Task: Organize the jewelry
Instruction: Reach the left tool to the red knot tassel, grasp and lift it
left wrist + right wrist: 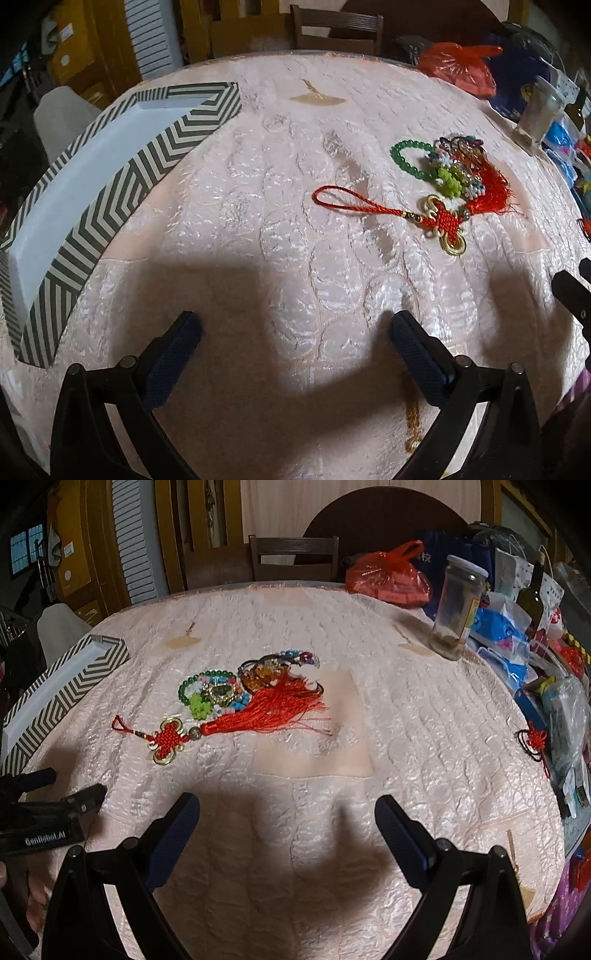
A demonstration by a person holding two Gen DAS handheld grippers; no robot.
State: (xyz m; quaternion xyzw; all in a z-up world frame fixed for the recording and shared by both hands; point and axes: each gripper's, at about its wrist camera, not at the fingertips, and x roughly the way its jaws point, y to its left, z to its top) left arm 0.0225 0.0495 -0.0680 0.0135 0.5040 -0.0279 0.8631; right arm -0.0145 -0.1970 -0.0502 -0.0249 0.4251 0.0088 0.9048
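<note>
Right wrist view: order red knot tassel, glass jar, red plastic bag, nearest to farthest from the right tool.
From the right tool:
1. Red knot tassel, ahead, slightly left.
2. Glass jar, far right.
3. Red plastic bag, at the table's back edge.

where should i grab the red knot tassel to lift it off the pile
Probably the cord loop of the red knot tassel, from above: it lies flat on the tablecloth, clear of the bead bracelets, while the fringe drapes over them.
</note>
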